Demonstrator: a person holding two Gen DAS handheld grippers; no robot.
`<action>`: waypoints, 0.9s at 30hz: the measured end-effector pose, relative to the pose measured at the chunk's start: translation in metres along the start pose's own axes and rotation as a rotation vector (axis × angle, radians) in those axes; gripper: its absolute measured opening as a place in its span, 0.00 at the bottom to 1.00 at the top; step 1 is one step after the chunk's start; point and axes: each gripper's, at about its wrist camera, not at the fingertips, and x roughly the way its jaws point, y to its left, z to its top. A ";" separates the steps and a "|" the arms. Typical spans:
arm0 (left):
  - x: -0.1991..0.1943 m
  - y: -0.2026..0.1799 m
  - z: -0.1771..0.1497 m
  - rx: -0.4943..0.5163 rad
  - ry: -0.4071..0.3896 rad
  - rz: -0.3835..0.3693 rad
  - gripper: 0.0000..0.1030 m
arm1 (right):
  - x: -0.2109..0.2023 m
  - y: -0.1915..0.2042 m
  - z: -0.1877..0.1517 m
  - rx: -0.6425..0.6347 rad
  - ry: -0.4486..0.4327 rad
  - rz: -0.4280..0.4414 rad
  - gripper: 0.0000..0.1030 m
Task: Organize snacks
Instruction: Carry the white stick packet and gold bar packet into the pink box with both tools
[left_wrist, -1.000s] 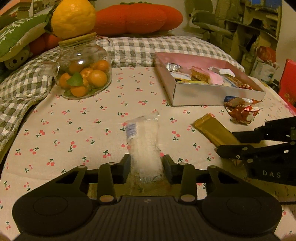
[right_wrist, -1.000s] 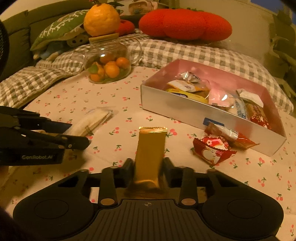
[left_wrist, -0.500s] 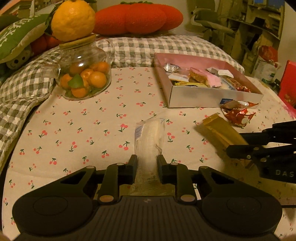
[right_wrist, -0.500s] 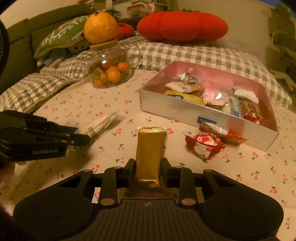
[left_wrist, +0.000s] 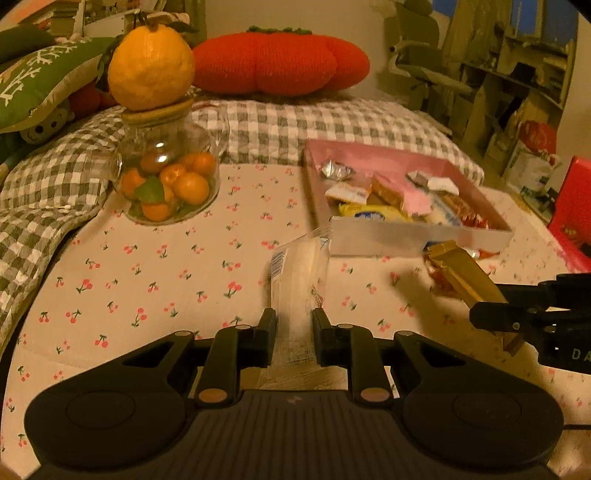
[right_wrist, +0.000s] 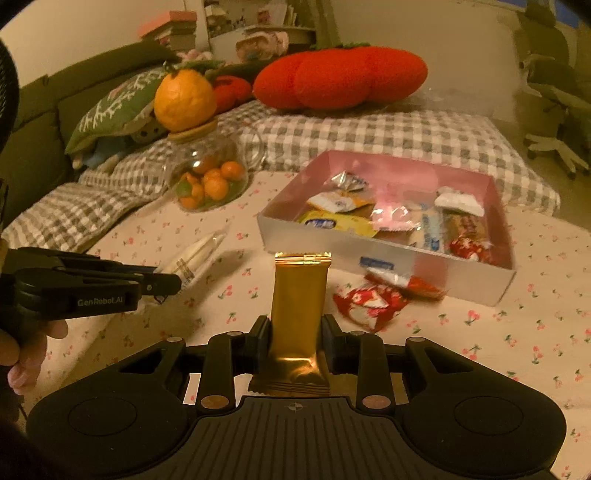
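The long clear-wrapped white snack (left_wrist: 296, 273) was clamped between the narrowed fingers of the left gripper (left_wrist: 294, 325), its far end pointing toward the near wall of the open pink-lined white cardboard box (left_wrist: 380, 242). In the right wrist view the same packet (right_wrist: 197, 254) appeared lifted above the cloth, casting a shadow beside it. The flat gold foil bar (right_wrist: 298, 306) stood pinched in the right gripper (right_wrist: 295, 334), its crimped top edge level with the box's front wall (right_wrist: 384, 264). From the left wrist view that gold bar (left_wrist: 467, 280) slanted up out of the black fingers at the right edge.

The box held a jumble of wrapped snacks, among them a yellow packet (right_wrist: 340, 223) and a silver foil twist (right_wrist: 347, 181). Just outside its front wall, on the cherry-print tablecloth (left_wrist: 147, 280), lay a crumpled red and white wrapper (right_wrist: 369, 304).

Farther back a round glass jar of small oranges (left_wrist: 168, 181) carried a large yellow citrus fruit (left_wrist: 150, 70) on its wooden lid. Behind it lay a grey checked blanket (left_wrist: 295, 125) and a red pumpkin-shaped cushion (left_wrist: 280, 61).
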 end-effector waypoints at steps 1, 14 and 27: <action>0.000 -0.001 0.002 -0.004 -0.005 -0.002 0.18 | -0.002 -0.002 0.001 0.006 -0.006 -0.001 0.28; 0.004 -0.027 0.030 -0.036 -0.067 -0.025 0.18 | -0.015 -0.043 0.033 0.101 -0.094 -0.042 0.28; 0.037 -0.054 0.054 -0.069 -0.082 -0.029 0.18 | 0.008 -0.092 0.060 0.253 -0.121 -0.122 0.28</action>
